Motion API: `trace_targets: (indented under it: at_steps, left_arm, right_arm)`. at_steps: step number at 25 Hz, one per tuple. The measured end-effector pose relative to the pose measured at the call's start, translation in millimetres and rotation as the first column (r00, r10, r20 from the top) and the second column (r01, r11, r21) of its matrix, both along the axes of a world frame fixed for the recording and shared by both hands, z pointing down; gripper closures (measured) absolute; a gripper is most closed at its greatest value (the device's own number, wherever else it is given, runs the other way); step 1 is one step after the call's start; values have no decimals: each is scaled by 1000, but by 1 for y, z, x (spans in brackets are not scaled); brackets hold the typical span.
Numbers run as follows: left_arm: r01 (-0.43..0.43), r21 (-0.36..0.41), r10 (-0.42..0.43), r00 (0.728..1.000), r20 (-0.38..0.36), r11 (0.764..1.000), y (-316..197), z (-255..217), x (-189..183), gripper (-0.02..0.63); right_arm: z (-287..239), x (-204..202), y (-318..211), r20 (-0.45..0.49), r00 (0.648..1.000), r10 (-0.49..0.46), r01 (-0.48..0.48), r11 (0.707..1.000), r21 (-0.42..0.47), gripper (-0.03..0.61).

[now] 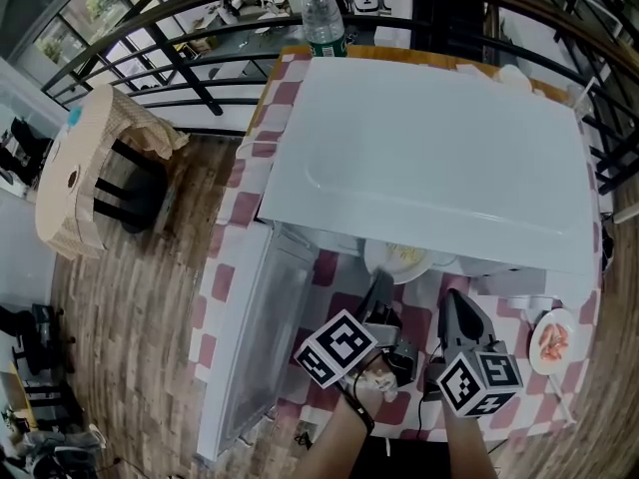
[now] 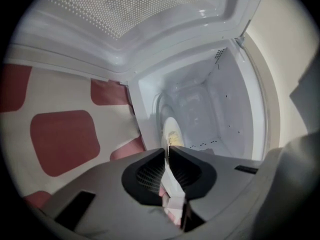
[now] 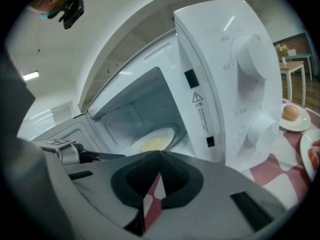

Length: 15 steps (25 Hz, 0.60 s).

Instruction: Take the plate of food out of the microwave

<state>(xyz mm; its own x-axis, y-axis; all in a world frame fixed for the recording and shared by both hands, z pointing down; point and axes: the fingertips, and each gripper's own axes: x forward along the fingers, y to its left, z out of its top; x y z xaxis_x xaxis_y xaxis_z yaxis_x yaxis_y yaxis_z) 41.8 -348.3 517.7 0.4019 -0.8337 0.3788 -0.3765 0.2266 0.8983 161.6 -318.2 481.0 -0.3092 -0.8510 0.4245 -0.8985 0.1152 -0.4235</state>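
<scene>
The white microwave stands on a red-checked tablecloth with its door swung open to the left. A white plate of pale yellow food sits at the front of the cavity. My left gripper reaches to its near rim. In the left gripper view the plate shows edge-on, and its rim runs between the jaws of the left gripper, which are shut on it. My right gripper hovers just right of the plate, shut and empty. The right gripper view shows the plate beyond the right gripper.
A small plate with reddish food lies on the table right of the microwave, and an egg on a saucer is nearby. A water bottle stands behind the microwave. A railing and a covered chair are off to the left.
</scene>
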Motion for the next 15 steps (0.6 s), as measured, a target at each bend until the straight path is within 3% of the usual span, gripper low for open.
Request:
trace_targets:
  at_steps: [3, 7, 8, 10, 12, 15]
  left_arm:
    - [7, 3, -7, 1000, -5, 1000, 4, -1, -3, 568]
    - [4, 9, -4, 1000, 2, 1000, 9, -1, -6, 569]
    - [4, 9, -4, 1000, 1, 1000, 10, 0, -7, 569]
    - [4, 9, -4, 1000, -3, 1000, 11, 0, -9, 569]
    - [1, 8, -1, 1000, -10, 1000, 13, 1, -10, 568]
    - [-17, 17, 17, 1000, 7, 1000, 15, 1, -11, 568]
  right_arm:
    - [1, -6, -1, 62, 998, -15, 16, 1000, -9, 583]
    - [5, -18, -6, 256, 967, -13, 24, 999, -42, 583]
    - [6, -19, -8, 296, 955, -2, 17, 999, -50, 532]
    - [7, -23, -12, 400, 916, 17, 6, 998, -55, 531]
    - [4, -31, -17, 523, 852, 25, 4, 998, -55, 531]
    - [6, -35, -23, 606, 795, 33, 7, 998, -64, 531]
